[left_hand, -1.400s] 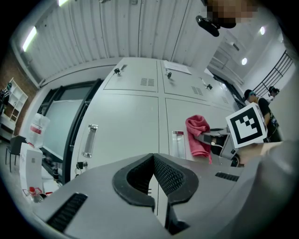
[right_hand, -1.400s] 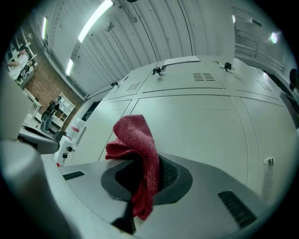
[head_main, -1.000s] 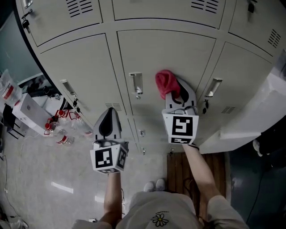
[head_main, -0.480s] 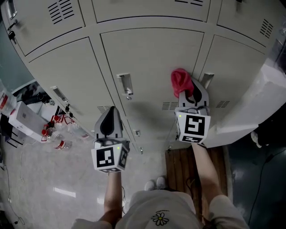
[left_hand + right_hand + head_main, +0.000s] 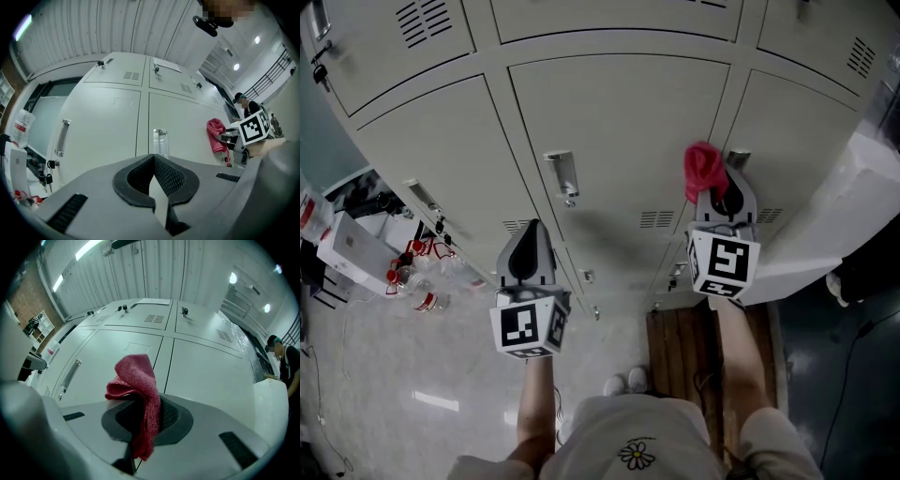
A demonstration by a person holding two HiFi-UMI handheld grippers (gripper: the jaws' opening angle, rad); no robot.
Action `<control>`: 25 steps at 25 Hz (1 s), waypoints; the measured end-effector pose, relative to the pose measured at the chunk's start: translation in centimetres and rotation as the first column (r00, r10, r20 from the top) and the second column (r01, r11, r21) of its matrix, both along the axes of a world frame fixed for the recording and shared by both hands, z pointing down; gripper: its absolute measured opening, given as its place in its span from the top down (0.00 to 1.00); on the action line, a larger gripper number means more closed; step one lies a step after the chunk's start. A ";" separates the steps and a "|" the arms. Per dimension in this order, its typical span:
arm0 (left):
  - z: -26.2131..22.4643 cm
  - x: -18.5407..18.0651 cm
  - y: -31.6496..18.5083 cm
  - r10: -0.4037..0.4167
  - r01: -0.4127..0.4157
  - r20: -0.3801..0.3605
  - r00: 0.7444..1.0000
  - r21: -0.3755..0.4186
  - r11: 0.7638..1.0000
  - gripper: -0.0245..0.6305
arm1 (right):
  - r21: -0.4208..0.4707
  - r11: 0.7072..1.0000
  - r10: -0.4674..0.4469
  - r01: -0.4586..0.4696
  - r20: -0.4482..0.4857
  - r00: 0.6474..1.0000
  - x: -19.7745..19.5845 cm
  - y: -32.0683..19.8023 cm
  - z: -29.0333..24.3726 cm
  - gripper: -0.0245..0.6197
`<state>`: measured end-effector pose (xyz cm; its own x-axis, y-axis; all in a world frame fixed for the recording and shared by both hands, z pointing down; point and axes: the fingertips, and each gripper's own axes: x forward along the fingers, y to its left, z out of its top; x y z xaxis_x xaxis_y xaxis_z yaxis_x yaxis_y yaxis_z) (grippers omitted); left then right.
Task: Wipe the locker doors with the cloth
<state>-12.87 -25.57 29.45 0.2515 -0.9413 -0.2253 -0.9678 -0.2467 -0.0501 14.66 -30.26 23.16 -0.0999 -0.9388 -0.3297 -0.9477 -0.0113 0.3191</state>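
Right tongs (image 5: 721,190) clamp the crumpled red terry cloth (image 5: 703,169), which juts up-frame from their tips, right of centre, toward the pale grey metal locker doors (image 5: 619,122); left tongs (image 5: 529,246), lower left, are closed on nothing.

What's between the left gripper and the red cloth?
The head view shows only grey locker door there, bearing a handle and a small vent, between the left gripper and red cloth.
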 end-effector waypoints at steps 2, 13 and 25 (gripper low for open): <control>0.1 -0.1 0.0 -0.002 0.002 -0.001 1.000 -0.002 1.000 0.94 | 0.003 1.000 0.004 -0.004 0.006 1.000 0.3 0.0 0.0 0.92; 1.0 -1.4 0.8 -0.034 0.034 -0.006 0.999 -0.017 0.999 0.94 | 0.014 0.989 -0.148 0.147 0.101 0.984 -4.5 3.9 -1.0 0.92; 1.7 -3.4 2.9 -0.088 0.088 0.007 0.996 -0.025 0.996 0.94 | 0.037 0.896 -0.445 0.443 0.069 0.893 -19.3 4.4 2.0 0.92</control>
